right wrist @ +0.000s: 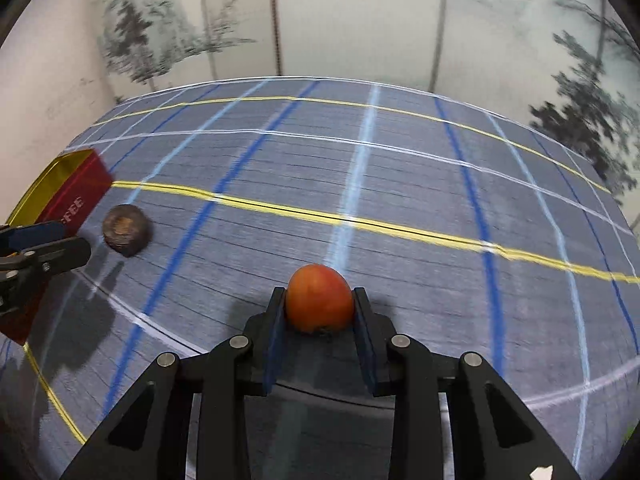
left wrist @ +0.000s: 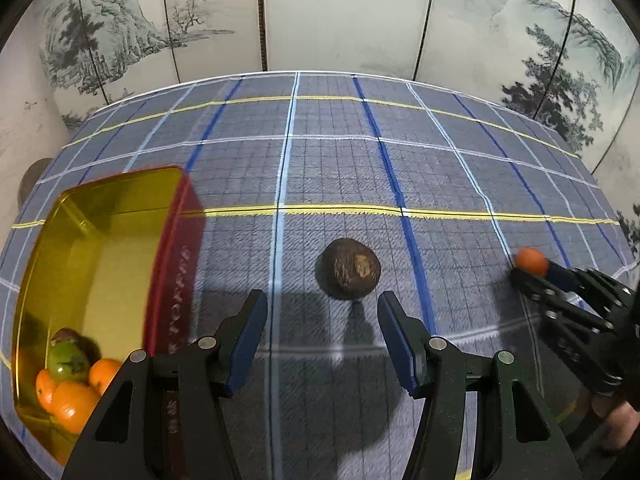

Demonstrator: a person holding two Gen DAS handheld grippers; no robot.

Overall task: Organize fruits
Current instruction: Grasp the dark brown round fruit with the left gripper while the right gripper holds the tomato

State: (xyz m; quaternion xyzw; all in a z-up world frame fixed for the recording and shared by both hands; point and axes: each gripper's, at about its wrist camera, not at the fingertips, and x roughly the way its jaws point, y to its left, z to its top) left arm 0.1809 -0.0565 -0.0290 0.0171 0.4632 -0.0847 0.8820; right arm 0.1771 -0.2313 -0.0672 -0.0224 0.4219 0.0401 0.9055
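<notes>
A dark brown round fruit [left wrist: 349,269] lies on the blue plaid cloth just ahead of my left gripper [left wrist: 322,312], which is open and empty. It also shows in the right wrist view [right wrist: 126,230]. My right gripper [right wrist: 320,300] is shut on an orange-red fruit [right wrist: 319,298], seen at the right of the left wrist view [left wrist: 531,261]. A red tin with a gold inside [left wrist: 120,248] stands at the left and holds several oranges [left wrist: 72,398] and a green fruit [left wrist: 68,362].
The plaid-covered table [left wrist: 340,160] ends at a painted folding screen [left wrist: 320,12] behind. The tin's red wall [right wrist: 80,196] shows at the far left of the right wrist view, next to the left gripper [right wrist: 36,248].
</notes>
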